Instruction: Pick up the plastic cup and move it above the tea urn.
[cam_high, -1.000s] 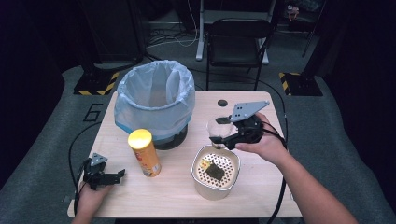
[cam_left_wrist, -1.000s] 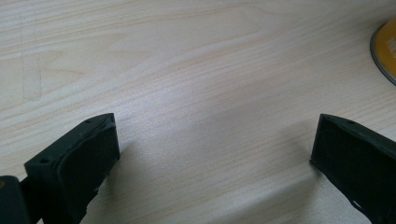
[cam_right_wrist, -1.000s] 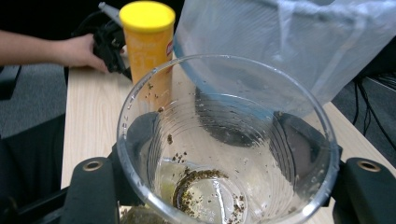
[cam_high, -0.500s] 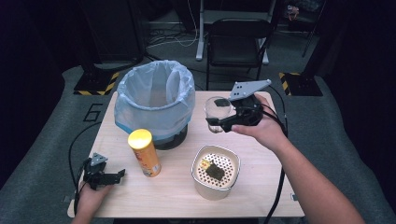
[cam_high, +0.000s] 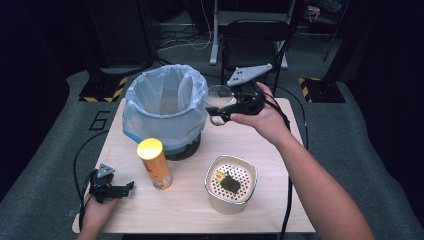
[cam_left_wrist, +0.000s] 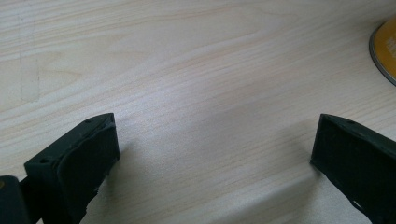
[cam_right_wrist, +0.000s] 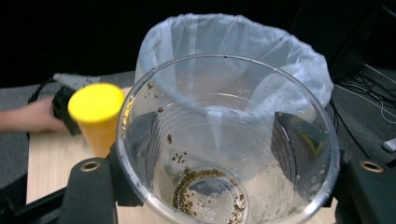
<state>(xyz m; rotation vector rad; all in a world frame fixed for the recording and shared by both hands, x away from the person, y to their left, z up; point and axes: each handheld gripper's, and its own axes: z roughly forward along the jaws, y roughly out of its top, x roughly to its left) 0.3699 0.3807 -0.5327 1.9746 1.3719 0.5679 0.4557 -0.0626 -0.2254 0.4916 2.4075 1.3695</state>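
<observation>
Bright light from above on the table (cam_high: 280, 135), dark surroundings, all views slightly soft

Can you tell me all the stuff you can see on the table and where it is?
clear plastic cup: one, see-through with brown bits at the bottom, held up beside the bin
bin: one, dark with a pale blue bag, back left of the table
crisp can: one, yellow, upright in front of the bin
strainer pot: one, cream, front middle, dark scraps on top
table: one, light wood
chair: one, black, behind the table
left gripper: one, black, jaws apart, front left corner
right gripper: one, black, clamped on the cup
</observation>
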